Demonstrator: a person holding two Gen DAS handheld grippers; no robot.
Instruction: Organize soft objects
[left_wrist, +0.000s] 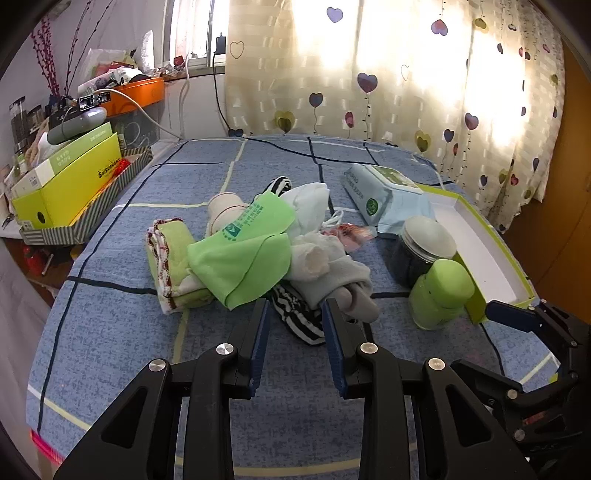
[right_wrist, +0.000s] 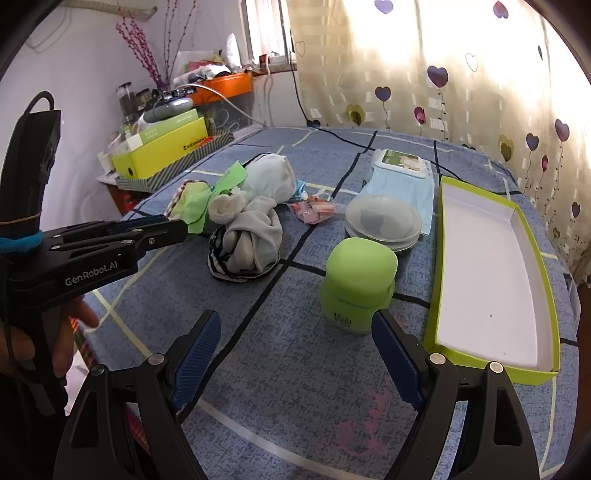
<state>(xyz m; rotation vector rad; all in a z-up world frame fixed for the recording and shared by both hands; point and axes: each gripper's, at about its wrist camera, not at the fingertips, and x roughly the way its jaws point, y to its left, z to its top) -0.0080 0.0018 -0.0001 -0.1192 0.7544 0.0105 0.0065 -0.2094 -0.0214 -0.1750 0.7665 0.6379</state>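
A pile of soft things lies mid-bed: a green cloth (left_wrist: 240, 254), a folded green towel (left_wrist: 170, 266), grey socks (left_wrist: 332, 277) and a black-and-white striped sock (left_wrist: 295, 314). The pile also shows in the right wrist view: grey socks (right_wrist: 255, 236) and the striped sock (right_wrist: 218, 266). My left gripper (left_wrist: 295, 314) is open, its tips at the near edge of the pile, around the striped sock. It shows from the side in the right wrist view (right_wrist: 173, 227). My right gripper (right_wrist: 295, 328) is wide open and empty, just short of a green bottle (right_wrist: 358, 284).
An open lime-edged white box (right_wrist: 491, 280) lies at the right. A lidded dark jar (right_wrist: 384, 221), a wipes pack (right_wrist: 399, 173) and a red wrapper (right_wrist: 314, 208) sit behind the bottle. A yellow box in a striped tray (left_wrist: 74, 195) stands beside the bed at the left.
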